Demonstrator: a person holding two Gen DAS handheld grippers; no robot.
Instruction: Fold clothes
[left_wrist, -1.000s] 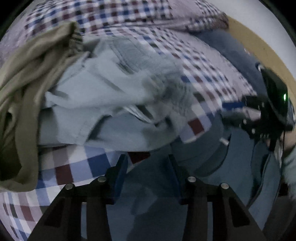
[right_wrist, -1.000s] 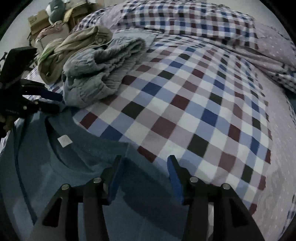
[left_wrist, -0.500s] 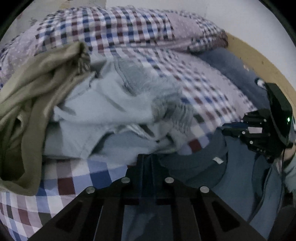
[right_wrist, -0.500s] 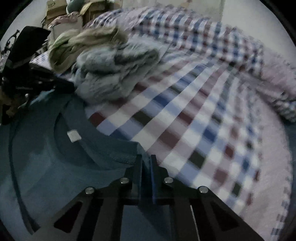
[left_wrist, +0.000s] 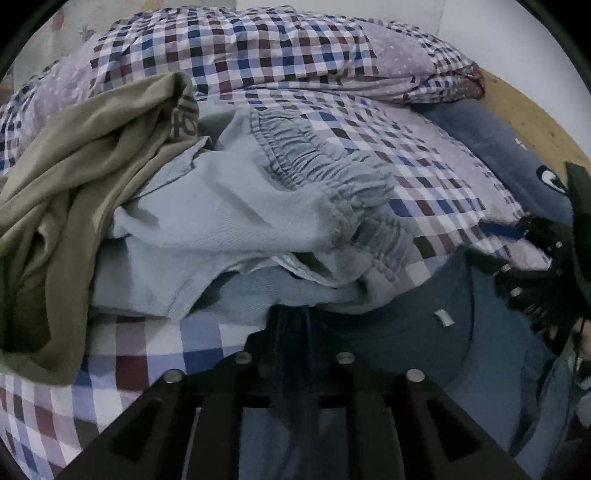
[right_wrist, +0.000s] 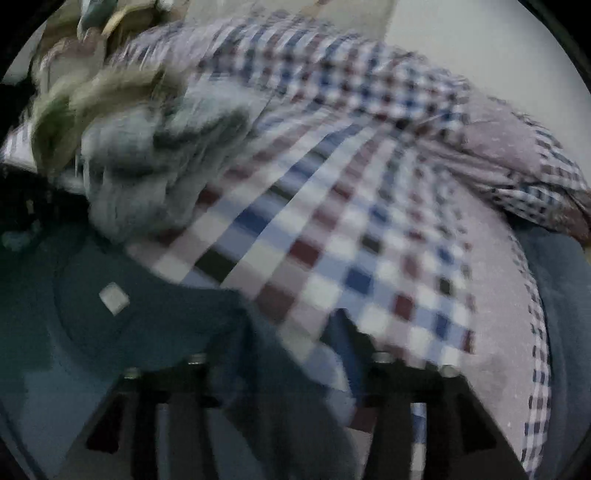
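Left hand-held gripper (left_wrist: 293, 325), bottom centre, is pinched tight on the blue T-shirt (left_wrist: 406, 332) collar edge, lower right on the checked bed (left_wrist: 424, 184). White neck label (left_wrist: 443, 317): unreadable. Right hand-held gripper (right_wrist: 291, 354) stands spread, shirt fabric between its fingers; view blurred.

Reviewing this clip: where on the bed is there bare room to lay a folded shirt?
The checked sheet lies bare between the pale blue trousers and the rolled duvet. Crowded: the olive garment and trousers pile up beside the blue T-shirt.
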